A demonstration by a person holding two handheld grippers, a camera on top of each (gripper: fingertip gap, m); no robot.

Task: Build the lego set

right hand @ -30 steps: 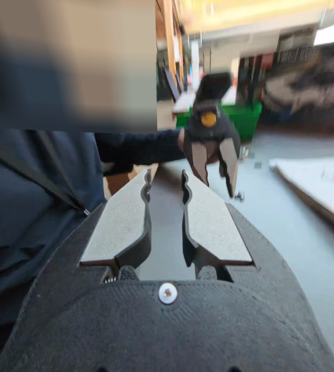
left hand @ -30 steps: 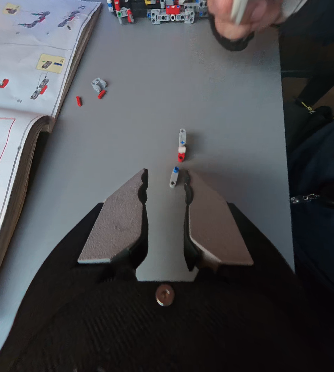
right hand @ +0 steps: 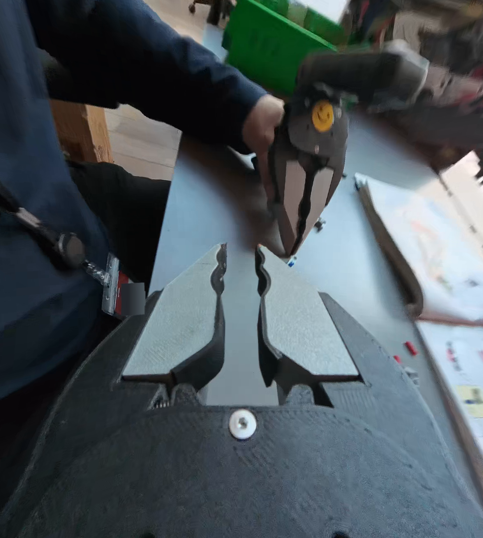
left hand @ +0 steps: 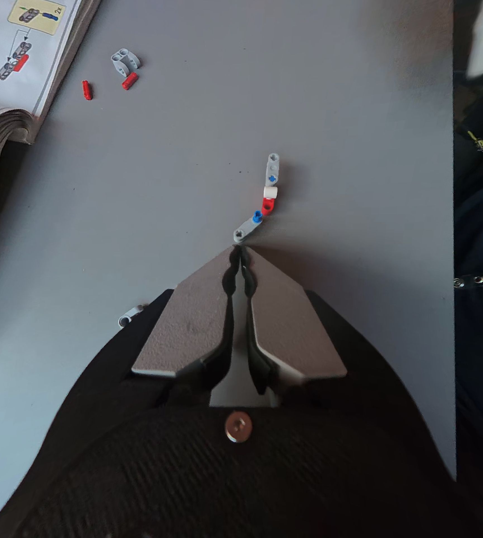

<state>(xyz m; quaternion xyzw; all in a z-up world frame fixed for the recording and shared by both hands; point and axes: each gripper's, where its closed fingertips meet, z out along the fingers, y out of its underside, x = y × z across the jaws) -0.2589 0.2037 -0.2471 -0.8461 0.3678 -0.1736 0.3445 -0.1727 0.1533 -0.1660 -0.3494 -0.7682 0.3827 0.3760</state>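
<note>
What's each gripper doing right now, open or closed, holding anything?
Left gripper: closed, empty, tips just short of a grey link.
Right gripper: open, empty.

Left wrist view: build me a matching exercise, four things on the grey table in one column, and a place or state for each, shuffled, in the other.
Things:
1. left gripper
2. grey link with blue pin
3. open instruction booklet
4. two red pins

Places or states:
A. at the table's far left edge
B. fingertips closed together
C. lying loose near a grey connector
D. just ahead of the closed fingertips, next to a red, white and grey assembly

Pairs: 1-B, 2-D, 3-A, 4-C
</note>
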